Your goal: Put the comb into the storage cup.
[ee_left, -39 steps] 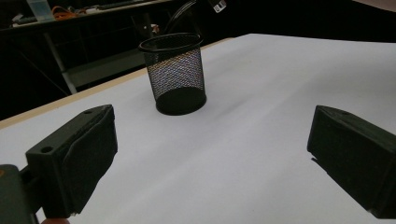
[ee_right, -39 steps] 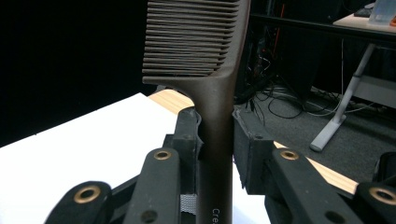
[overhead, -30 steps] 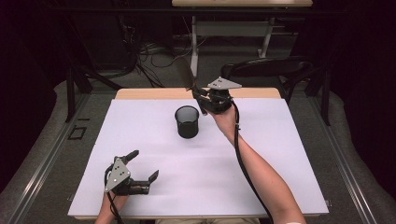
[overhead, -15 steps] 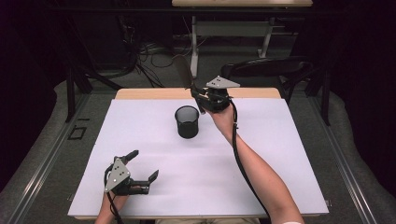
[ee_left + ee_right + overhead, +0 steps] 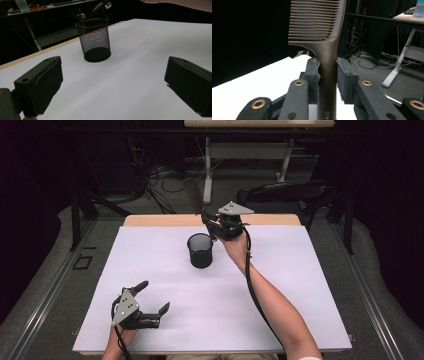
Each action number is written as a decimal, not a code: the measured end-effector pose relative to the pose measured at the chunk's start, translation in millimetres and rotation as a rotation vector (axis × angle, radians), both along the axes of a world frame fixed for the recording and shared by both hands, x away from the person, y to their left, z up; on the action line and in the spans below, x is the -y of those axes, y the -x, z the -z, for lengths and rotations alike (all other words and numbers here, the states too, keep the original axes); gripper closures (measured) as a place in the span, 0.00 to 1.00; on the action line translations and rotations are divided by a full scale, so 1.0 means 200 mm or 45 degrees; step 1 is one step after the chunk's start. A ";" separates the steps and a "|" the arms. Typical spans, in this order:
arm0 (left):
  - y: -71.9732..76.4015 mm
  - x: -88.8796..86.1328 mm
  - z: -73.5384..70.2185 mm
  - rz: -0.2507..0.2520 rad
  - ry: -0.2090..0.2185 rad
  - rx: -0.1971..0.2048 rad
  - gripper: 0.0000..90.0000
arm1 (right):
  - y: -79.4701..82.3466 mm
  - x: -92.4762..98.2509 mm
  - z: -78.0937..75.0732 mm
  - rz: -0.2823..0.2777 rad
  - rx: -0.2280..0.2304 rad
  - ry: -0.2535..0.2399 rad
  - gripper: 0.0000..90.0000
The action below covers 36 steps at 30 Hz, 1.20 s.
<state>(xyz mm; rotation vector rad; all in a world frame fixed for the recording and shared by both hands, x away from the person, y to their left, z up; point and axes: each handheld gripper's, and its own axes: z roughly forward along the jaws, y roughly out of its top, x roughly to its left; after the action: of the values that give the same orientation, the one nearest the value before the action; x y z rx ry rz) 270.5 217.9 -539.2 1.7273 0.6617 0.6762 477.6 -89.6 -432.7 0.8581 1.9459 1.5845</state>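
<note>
The right gripper clamps its two jaws on the handle of a dark brown comb, raised at the far edge of the table just beyond and right of the cup. The comb stands upright between the pads, its fine teeth fanning to one side above a broad, matte handle that carries small pale lettering low down. In the high view the comb juts up and away from the gripper, over the table's far edge. The cup is black wire mesh, round and upright on the white table. Near the front left corner, the left gripper rests with jaws wide apart, holding nothing.
</note>
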 end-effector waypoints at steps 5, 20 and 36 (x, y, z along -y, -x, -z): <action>0.00 0.00 0.00 0.002 -0.003 0.000 0.02 | 0.00 -0.01 0.00 0.003 0.007 -0.011 0.81; 0.00 0.00 0.00 0.000 0.000 0.000 0.02 | -0.02 -0.06 0.02 -0.014 0.002 -0.041 0.81; 0.00 0.00 0.00 -0.003 0.001 0.003 0.02 | -0.03 -0.12 0.02 -0.030 0.013 -0.045 0.81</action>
<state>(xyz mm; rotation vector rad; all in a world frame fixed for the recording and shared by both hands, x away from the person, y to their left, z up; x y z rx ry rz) 270.3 218.4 -539.2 1.7252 0.6628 0.6795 482.9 -65.5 -437.2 0.8424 1.9329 1.6380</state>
